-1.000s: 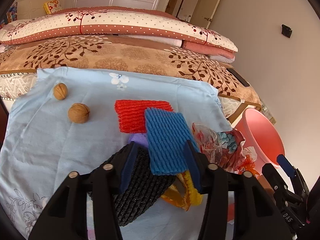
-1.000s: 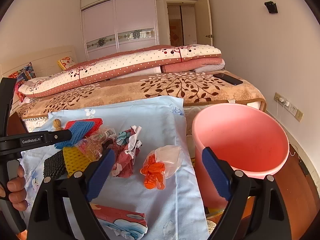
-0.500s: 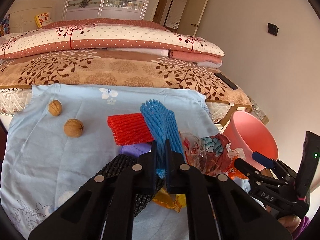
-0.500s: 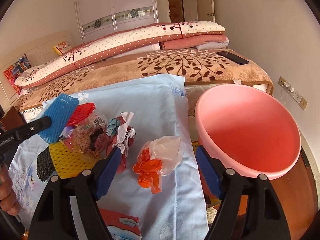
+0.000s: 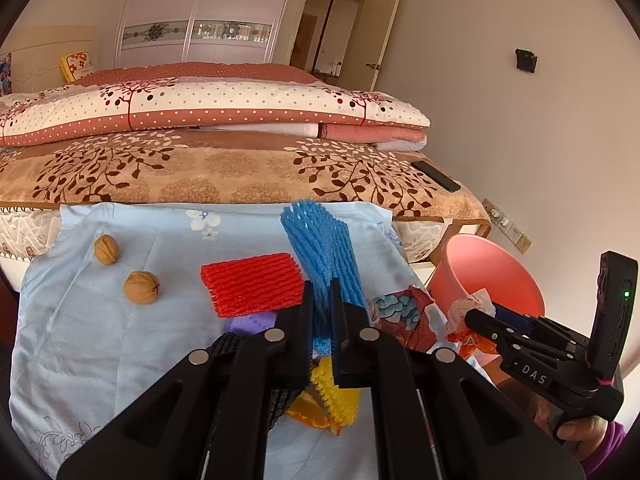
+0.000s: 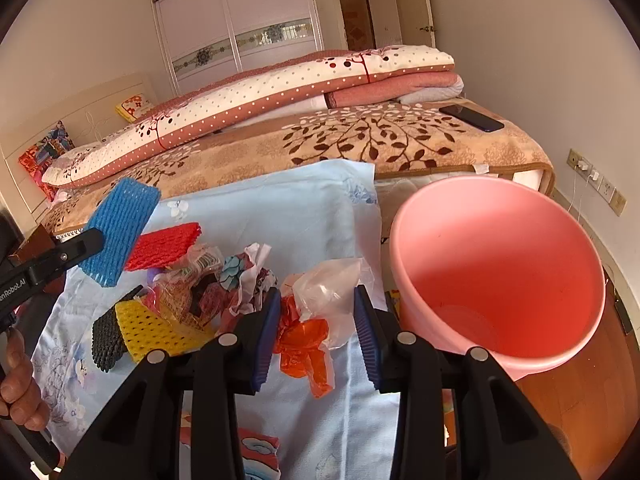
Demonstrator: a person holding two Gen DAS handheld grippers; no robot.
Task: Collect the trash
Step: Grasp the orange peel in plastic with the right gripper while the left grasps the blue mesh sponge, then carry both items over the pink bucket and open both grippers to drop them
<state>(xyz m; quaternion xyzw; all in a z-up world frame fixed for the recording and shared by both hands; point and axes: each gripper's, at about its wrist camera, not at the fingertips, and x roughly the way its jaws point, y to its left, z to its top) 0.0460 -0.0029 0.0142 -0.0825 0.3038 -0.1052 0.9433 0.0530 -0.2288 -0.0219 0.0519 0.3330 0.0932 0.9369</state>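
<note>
My left gripper is shut on a blue foam net and holds it tilted above the pile on the light blue cloth; the right wrist view shows the same blue net off the cloth. My right gripper is low over an orange-and-clear plastic wrapper. Its jaws are closing with the wrapper between them, and the wrapper lies unsqueezed on the cloth. The pink bucket stands right beside it, off the cloth's right edge.
On the cloth lie a red foam net, a yellow net, a black net, crumpled printed wrappers and two walnuts. Behind is a bed with folded quilts and a phone.
The left jaws shut on the blue net and raised it off the pile. The right jaws narrowed from wide open around the orange wrapper as the gripper moved in on it.
</note>
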